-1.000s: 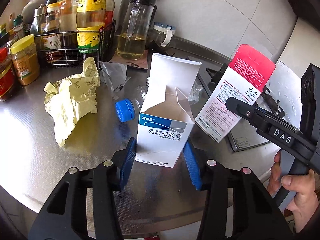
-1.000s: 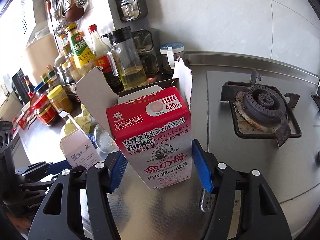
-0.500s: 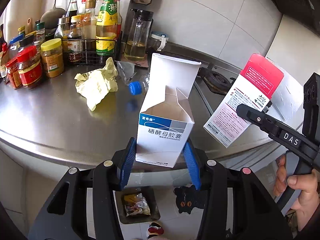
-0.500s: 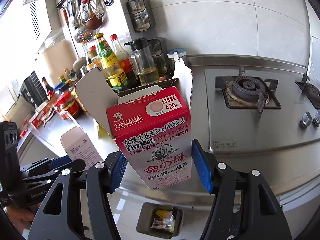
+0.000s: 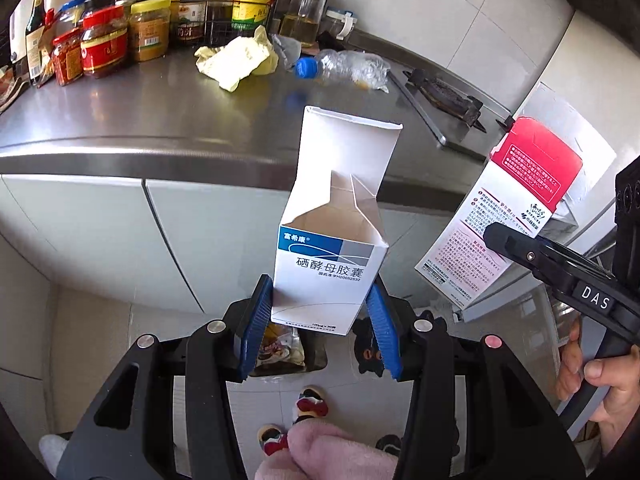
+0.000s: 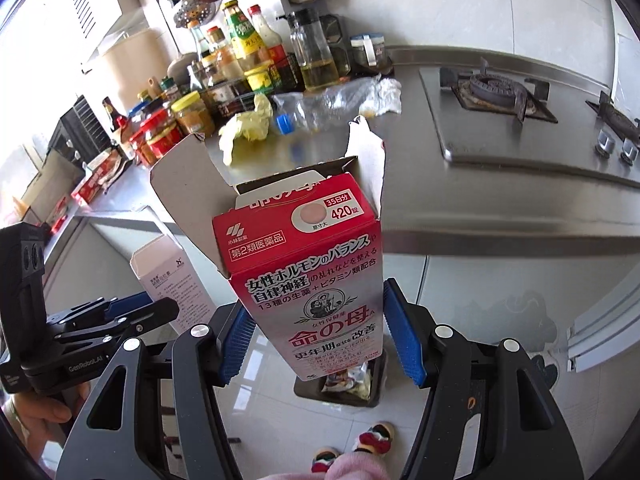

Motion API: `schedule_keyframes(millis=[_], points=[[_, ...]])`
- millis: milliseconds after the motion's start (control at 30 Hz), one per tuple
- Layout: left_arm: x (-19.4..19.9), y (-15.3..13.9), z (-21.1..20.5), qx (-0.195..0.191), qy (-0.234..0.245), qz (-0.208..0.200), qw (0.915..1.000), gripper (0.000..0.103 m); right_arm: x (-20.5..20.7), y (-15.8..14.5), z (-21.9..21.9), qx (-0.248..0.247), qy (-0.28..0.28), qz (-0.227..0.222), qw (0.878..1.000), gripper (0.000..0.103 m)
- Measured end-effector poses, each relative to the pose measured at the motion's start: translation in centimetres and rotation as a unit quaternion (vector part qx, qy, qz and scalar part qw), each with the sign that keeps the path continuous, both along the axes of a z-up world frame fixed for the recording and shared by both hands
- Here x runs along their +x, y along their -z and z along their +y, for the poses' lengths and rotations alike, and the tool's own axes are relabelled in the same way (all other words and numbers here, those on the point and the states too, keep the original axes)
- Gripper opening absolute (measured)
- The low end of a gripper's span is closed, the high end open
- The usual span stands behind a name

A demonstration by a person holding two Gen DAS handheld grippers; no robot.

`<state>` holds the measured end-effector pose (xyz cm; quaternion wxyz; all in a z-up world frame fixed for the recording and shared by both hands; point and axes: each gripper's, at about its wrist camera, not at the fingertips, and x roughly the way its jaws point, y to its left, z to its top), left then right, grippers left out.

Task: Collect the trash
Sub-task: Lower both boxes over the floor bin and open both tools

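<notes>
Left wrist view: two grippers, each pinching one opened medicine box above the kitchen floor
One white box [image 5: 328,272] stands upright, long axis vertical, open flap pointing up, clamped at its base by the left gripper [image 5: 318,330]. One red box [image 6: 312,280] leans back slightly, torn flaps up, squeezed low down by the right gripper [image 6: 320,338]. Both hang off the steel counter [image 5: 120,120], over one dark bin [image 6: 376,392] on the floor. On the counter lie one yellow crumpled wrapper [image 5: 236,60] and one crushed plastic bottle [image 5: 344,66]
</notes>
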<state>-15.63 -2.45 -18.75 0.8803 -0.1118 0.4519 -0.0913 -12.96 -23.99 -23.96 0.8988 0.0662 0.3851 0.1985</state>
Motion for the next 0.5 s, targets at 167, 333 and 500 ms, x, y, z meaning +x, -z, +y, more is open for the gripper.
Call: schedule_keyframes(millis=[167,333,500], points=[[-0.5,5.4,0.1,0.004,0.001,0.051,0.9987,0.045,-0.2,5.6,0.6,0.000,0.003,0.053,0.999,0.063],[-0.3,11.0,0.1,0.006,-0.001,0.092,0.9957,0.045,0.8,11.4,1.4,0.004,0.005,0.100,0.995,0.063],[0.6,16.1,0.0,0.006,0.001,0.118,0.9930,0.045,2.2,16.3,2.7,0.004,0.007,0.127,0.992,0.063]])
